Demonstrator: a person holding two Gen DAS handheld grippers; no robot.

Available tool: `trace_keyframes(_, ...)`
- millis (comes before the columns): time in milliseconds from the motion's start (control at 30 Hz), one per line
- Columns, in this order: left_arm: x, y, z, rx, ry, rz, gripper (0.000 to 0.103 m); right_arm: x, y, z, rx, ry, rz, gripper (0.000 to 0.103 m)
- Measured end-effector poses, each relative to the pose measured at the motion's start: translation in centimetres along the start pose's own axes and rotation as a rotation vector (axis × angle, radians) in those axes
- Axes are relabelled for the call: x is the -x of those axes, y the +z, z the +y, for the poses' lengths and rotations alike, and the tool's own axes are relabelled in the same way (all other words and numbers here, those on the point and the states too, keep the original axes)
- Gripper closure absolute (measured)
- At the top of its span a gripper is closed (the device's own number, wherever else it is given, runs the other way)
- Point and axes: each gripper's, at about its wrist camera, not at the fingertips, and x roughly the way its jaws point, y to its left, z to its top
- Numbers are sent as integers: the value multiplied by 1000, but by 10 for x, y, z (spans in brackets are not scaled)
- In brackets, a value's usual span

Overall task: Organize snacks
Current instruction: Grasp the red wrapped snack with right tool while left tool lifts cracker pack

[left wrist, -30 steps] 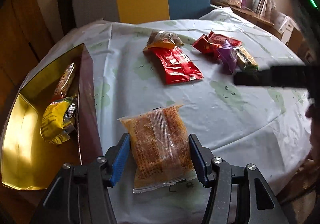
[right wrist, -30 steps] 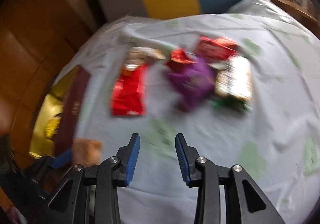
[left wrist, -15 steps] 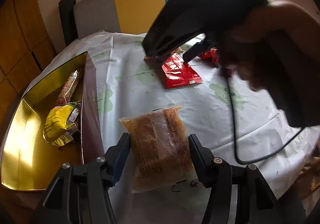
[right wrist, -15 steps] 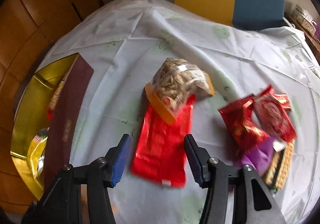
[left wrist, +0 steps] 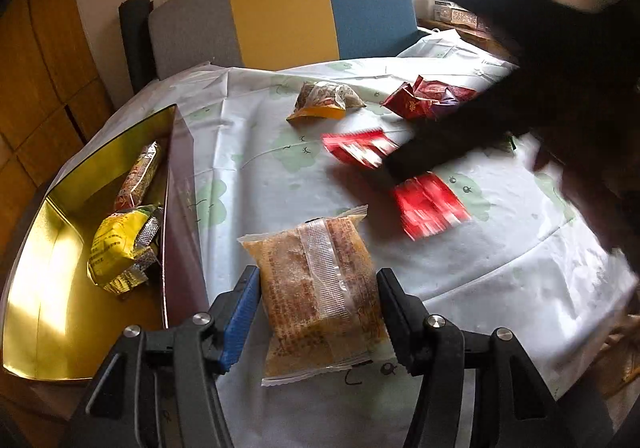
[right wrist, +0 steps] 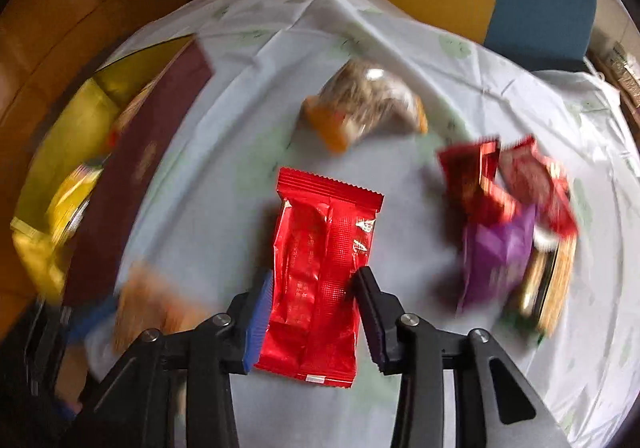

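At the far left of the left wrist view, the gold box (left wrist: 60,288) is seen on the worktop (left wrist: 248,136), with a yellow packet (left wrist: 116,248) and a long bar (left wrist: 138,176) already inside. At the lower centre, the left claw (left wrist: 318,312) is clamped on the orange packet (left wrist: 316,296), its pads pressed against both long edges. To the right, the red packet (left wrist: 428,204) is seen blurred and lifted under the dark right claw (left wrist: 404,164).

In the right wrist view, the box (right wrist: 140,152) lies at the left, and the red packet (right wrist: 320,272) sits at lower centre between the right claw (right wrist: 314,312) pads, whose jaws are closing on it. Red and purple wrappers (right wrist: 508,224) are piled at the right.

The slick foil is gripped only near its lower half, so it could slip out during the swing. Both claws are probably headed for the same box, so a collision over its wall could be caused.
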Motion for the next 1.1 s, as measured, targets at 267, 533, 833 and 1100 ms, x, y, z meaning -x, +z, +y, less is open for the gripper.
trace_keyframes(267, 0, 0, -1, -2, 9, 2, 44, 10, -22, -5, -25, -64, -54, 49)
trace_keyframes(533, 0, -1, 0, -5, 15, -4, 44, 6, -30, -16, -98, -2, -78, 60)
trace_keyframes(833, 17, 6, 11, 55, -84, -10, 45, 4, -42, -14, -70, -14, -114, 59)
trace_keyframes(1100, 73, 29, 58, 220, -180, -99, 45, 2, -47, -9, -36, -33, -149, 57)
